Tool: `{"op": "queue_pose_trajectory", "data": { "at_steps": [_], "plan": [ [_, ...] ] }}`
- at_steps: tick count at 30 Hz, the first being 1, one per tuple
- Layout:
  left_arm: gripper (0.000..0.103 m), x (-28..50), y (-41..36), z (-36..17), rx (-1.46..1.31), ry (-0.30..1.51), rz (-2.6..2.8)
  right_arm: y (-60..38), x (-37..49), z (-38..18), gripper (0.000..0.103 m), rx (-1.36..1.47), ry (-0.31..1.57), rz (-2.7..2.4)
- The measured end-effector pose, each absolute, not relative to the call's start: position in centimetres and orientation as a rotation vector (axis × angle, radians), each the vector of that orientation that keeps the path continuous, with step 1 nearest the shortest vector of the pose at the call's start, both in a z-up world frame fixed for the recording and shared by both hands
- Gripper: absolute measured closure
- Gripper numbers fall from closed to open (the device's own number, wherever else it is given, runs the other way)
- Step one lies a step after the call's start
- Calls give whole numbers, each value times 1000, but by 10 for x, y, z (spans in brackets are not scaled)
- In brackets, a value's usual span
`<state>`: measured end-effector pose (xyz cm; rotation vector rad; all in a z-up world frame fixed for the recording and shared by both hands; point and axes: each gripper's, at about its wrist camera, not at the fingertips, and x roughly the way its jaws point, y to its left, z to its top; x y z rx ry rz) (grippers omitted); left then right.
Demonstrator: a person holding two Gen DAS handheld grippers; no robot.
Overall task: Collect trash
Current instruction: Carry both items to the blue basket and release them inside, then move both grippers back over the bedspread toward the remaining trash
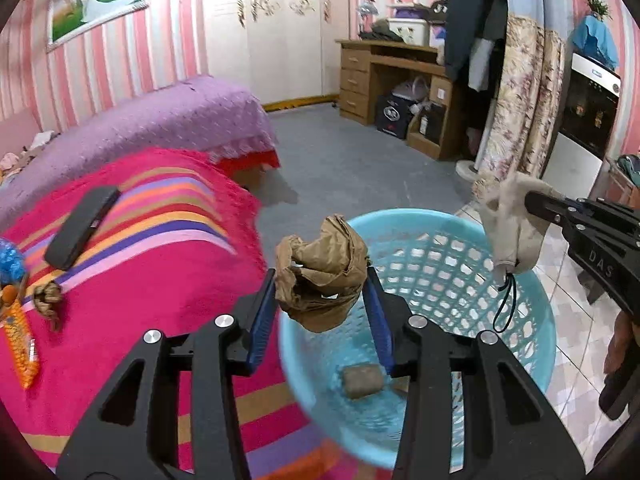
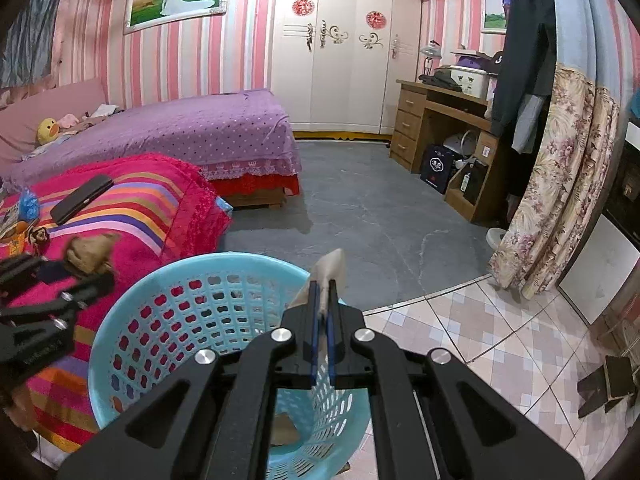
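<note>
My left gripper (image 1: 322, 276) is shut on a crumpled brown paper wad (image 1: 324, 276), its blue pads on either side, just over the near-left rim of a light blue plastic basket (image 1: 440, 220). From the right, my right gripper (image 1: 534, 200) is shut on a beige cloth pouch (image 1: 512, 228) with a black cord, which hangs above the basket's far right side. The right wrist view shows the right gripper (image 2: 323, 292) pinching the pouch (image 2: 334, 266) over the basket (image 2: 160, 276), with the left gripper (image 2: 80, 286) and its paper (image 2: 90, 258) at the left. A small brown wad (image 1: 362, 380) lies inside the basket.
A pink striped blanket (image 1: 160, 280) left of the basket carries a black flat case (image 1: 80, 228), an orange wrapper (image 1: 20, 332) and a small brown twisted scrap (image 1: 48, 298). A purple bed (image 2: 200, 128) lies behind. A wooden desk (image 2: 440, 120) and floral curtain (image 2: 560, 184) stand at the right.
</note>
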<state>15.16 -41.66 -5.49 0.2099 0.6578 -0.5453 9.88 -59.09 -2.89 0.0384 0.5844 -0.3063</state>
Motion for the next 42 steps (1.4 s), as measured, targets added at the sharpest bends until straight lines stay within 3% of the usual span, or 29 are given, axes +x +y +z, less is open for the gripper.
{"op": "queue_pose_trajectory", "data": {
  "at_steps": [1,3,8,20,21,22,24,27,31,42],
  "plan": [
    [57,152,-422,-56,222,660,-550,-590,96,-30,100,40,583,-309],
    [32,152,-430,-56,238,658,-542,-593,95,-30,100,47,582,-313],
    [12,159,-414,-47,211,626,-501,-594,94,-31,100,51,579,-316],
    [6,174,-312,-21,161,582,-342,-581,107,-42,98,11,641,-329],
    [6,174,-302,-18,156,579,-329,-582,109,-44,90,18,655,-348],
    [6,173,-297,-17,155,578,-324,-583,110,-45,60,30,665,-362],
    [6,171,-285,-13,155,575,-313,-583,110,-43,25,50,647,-389],
    [6,165,-263,-7,164,559,-288,-579,112,-32,24,78,619,-431],
    [6,161,-227,2,155,560,-254,-563,114,-18,9,101,551,-449],
    [6,158,-110,19,122,534,-102,-474,143,9,5,75,458,-333]
  ]
}}
